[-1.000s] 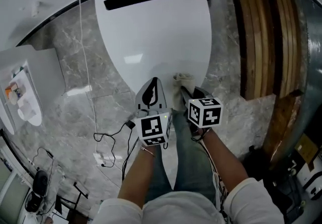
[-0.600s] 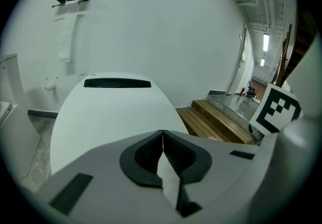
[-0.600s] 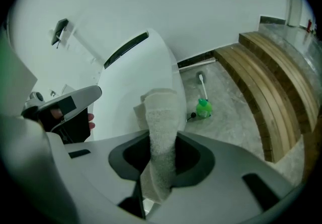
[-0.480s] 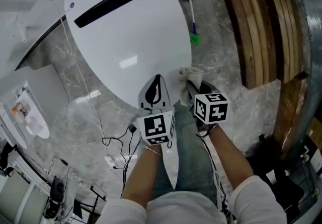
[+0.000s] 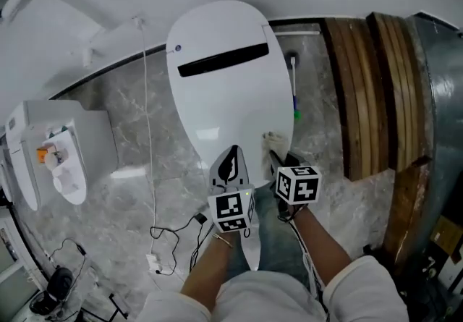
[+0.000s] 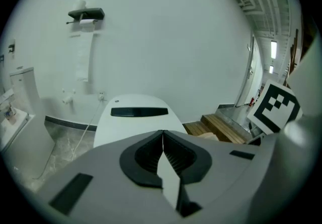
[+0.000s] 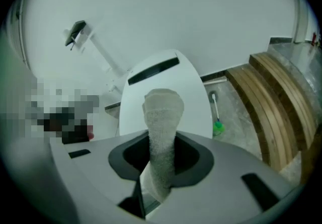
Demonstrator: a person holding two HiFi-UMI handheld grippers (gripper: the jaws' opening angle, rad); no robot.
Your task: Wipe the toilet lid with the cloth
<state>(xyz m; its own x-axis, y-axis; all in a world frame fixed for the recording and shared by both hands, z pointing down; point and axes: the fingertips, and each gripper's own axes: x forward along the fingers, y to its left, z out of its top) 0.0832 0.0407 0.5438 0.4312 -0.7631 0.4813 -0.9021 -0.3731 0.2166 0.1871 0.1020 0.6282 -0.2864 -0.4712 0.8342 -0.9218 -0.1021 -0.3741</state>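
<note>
The white toilet lid point(image 5: 224, 89) lies shut, with a dark slot near its back; it also shows ahead in the left gripper view point(image 6: 133, 120) and the right gripper view point(image 7: 161, 87). My right gripper point(image 5: 273, 150) is shut on a pale cloth point(image 7: 162, 137), which sticks up between its jaws; in the head view the cloth point(image 5: 273, 142) hangs at the lid's near right edge. My left gripper point(image 5: 228, 163) hovers beside it at the lid's near edge, shut with nothing in its jaws point(image 6: 162, 152).
A toilet brush with a green head point(image 5: 294, 100) lies on the marble floor right of the toilet. Wooden slats point(image 5: 362, 96) stand further right. A second white fixture point(image 5: 58, 154) is at left. Cables point(image 5: 173, 241) trail on the floor.
The head camera has pulled back and up, so the whole lid and the wall behind now show. Both grippers stay at the lid's near edge, the cloth still held.
</note>
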